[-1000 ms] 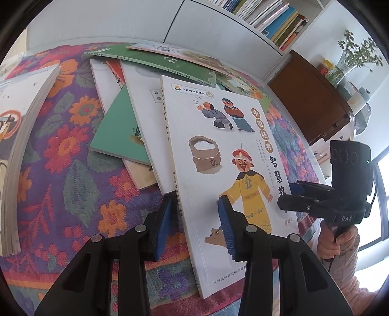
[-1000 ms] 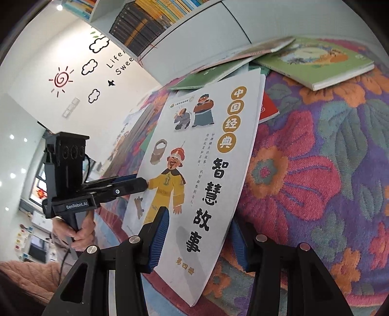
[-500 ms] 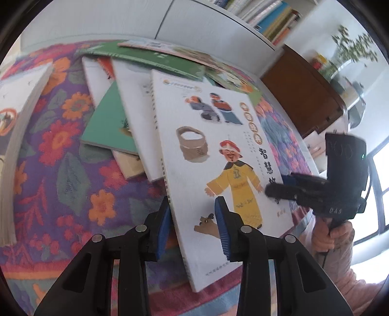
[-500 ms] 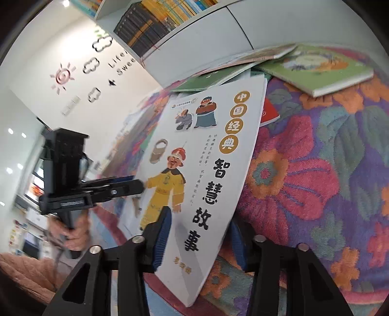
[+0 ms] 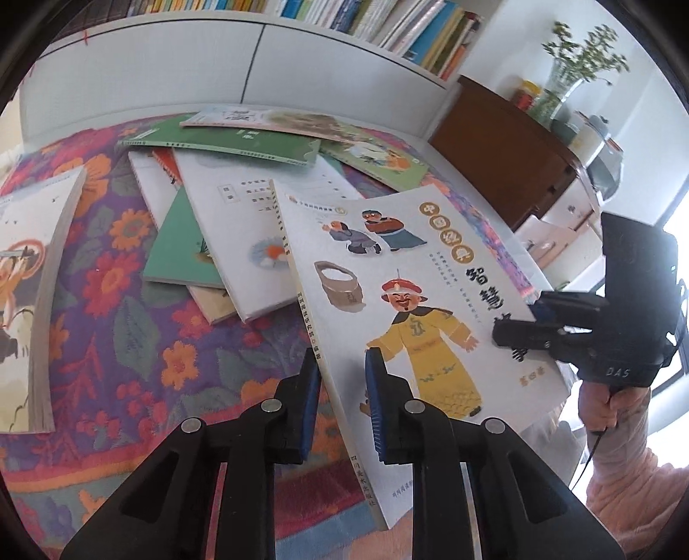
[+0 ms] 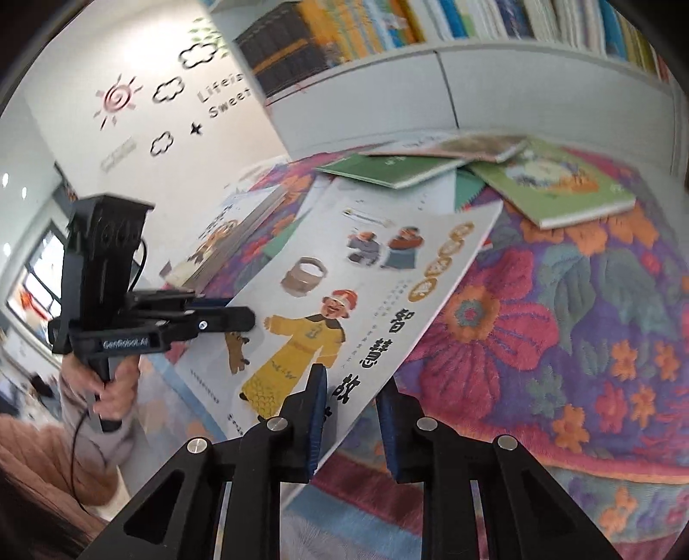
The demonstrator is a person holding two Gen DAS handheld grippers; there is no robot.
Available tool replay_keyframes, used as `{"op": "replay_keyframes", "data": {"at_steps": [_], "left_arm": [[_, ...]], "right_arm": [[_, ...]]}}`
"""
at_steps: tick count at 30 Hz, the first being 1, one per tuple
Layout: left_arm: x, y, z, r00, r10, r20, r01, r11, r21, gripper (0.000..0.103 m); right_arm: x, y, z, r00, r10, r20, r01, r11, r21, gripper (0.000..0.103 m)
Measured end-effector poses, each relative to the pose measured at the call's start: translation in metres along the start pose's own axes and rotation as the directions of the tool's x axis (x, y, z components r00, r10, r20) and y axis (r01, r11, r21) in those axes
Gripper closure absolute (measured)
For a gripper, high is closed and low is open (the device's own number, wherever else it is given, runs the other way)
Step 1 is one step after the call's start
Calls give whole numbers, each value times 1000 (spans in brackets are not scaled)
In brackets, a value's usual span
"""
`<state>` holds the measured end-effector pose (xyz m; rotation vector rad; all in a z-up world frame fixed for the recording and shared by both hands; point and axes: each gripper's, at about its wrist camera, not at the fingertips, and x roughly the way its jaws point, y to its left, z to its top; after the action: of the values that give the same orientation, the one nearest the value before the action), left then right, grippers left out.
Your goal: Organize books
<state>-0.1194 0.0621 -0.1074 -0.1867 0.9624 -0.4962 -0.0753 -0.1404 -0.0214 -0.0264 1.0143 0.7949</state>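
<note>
A floral cloth (image 5: 129,327) in purple, orange and red covers the surface, with a loose heap of thin books (image 5: 241,172) at its far side, a thicker book (image 5: 30,293) to the left, and white cabinets (image 5: 172,60) under crowded bookshelves (image 5: 387,26) behind. The left gripper (image 5: 342,396) is clamped on the spine edge of the white picture book (image 5: 409,310), lifted at a tilt above the cloth. The right gripper (image 6: 351,400) is closing on the book's opposite edge, which lies between its pads.
</note>
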Motion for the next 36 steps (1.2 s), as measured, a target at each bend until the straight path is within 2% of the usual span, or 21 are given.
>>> {"op": "replay_keyframes", "data": {"at_steps": [5, 11, 19, 24, 28, 32, 36], "left_arm": [[-14, 6, -14, 999, -36, -22, 36, 999, -16, 85], [-37, 16, -25, 1000, -3, -9, 3, 1000, -21, 85], [-69, 29, -16, 998, 12, 61, -11, 1000, -19, 85], [-89, 41, -3, 993, 39, 108, -38, 999, -17, 85], [-112, 65, 12, 987, 64, 146, -58, 997, -45, 85], [-137, 89, 24, 977, 109, 184, -98, 993, -70, 85], [-158, 119, 31, 968, 145, 205, -124, 986, -112, 85]], "right_arm": [[-13, 27, 1, 1000, -9, 19, 10, 995, -95, 81], [-7, 57, 1, 1000, -18, 7, 19, 979, -203, 81], [-3, 86, 15, 999, 8, 42, 3, 969, -248, 81], [-3, 101, 37, 998, 16, 62, 2, 962, -272, 81], [1, 121, 61, 996, 19, 86, 9, 951, -310, 81], [15, 142, 87, 994, 44, 98, -9, 943, -334, 81], [38, 159, 118, 990, 98, 100, -60, 941, -333, 81]]}}
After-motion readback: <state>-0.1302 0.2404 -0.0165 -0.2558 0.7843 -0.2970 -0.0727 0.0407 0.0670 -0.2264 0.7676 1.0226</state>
